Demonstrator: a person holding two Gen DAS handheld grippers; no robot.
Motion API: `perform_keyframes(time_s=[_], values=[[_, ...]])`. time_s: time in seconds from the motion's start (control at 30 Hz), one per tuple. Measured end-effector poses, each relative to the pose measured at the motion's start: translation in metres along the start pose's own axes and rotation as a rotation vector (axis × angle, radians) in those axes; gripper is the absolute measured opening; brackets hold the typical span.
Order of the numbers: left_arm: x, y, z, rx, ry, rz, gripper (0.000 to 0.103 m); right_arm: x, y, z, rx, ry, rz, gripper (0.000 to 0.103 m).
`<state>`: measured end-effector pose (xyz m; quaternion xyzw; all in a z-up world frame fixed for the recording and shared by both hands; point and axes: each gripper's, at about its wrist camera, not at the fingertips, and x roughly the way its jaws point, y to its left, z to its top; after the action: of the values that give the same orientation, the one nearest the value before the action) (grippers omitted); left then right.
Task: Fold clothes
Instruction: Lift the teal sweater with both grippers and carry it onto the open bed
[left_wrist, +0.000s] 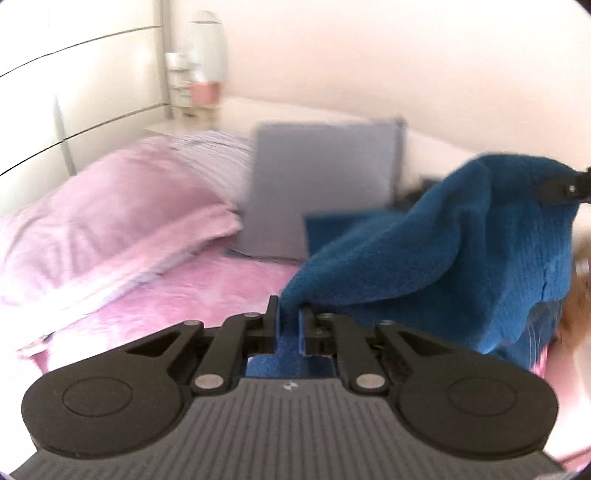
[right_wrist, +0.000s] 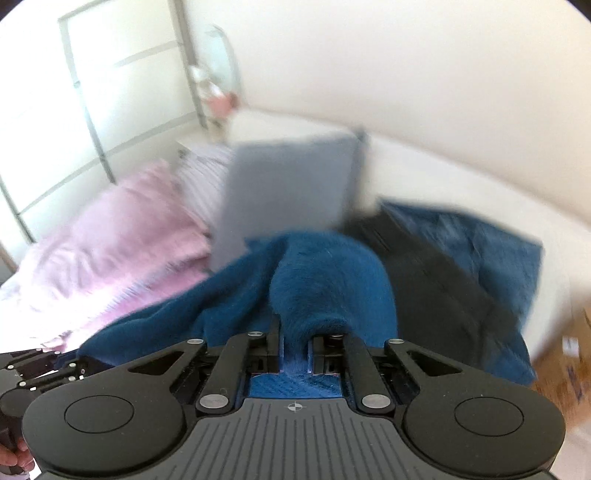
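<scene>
Left-wrist view is showing the left gripper (left_wrist: 290, 317) clenching an edge of a teal knit garment (left_wrist: 424, 258), its two black fingers pinching a fold of the cloth between them. From that pinch the fabric is rising to the right, where the right gripper (left_wrist: 569, 190) is gripping its upper edge, so the garment is hanging lifted between the two tools above a pink bedspread (left_wrist: 207, 295). A pink pillow (left_wrist: 110, 225) is lying toward the bed's left side, and a grey cushion (left_wrist: 317, 184) is leaning against the pale headboard (left_wrist: 436, 147) at the far edge.

Right-wrist view is showing the right gripper (right_wrist: 293, 339) closing on the same teal knit garment (right_wrist: 325, 280), the cloth bunching up just beyond its fingers. Dark clothing (right_wrist: 436, 273) and a blue denim piece (right_wrist: 491, 251) are lying behind it near the bed's right side. Both views are blurring with motion.
</scene>
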<state>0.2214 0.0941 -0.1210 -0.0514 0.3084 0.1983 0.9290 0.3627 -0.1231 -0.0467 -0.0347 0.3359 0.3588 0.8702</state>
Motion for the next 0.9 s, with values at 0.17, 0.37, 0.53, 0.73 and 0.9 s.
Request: perform_keyframes(time_s=[0.17,0.37,0.53,0.73,0.9], values=[[-0.071,0.061,0.003,-0.057,-0.122,0.101,0.006,-0.037,0.077,0.017,-0.081,-0.114,0.095,0.008],[-0.173,0.127,-0.017,-0.116,-0.223,0.185,0.006,-0.082,0.149,0.009,-0.086,-0.214,0.232,0.008],[-0.253,0.161,-0.058,-0.158,-0.234,0.235,0.006,-0.118,0.201,-0.001,-0.066,-0.284,0.351,0.008],[-0.348,0.203,-0.107,-0.214,-0.242,0.300,0.006,-0.111,0.284,-0.025,-0.176,-0.166,0.480,0.008],[-0.381,0.265,-0.142,-0.353,-0.170,0.427,0.017,-0.101,0.355,-0.045,-0.282,-0.054,0.585,0.008]])
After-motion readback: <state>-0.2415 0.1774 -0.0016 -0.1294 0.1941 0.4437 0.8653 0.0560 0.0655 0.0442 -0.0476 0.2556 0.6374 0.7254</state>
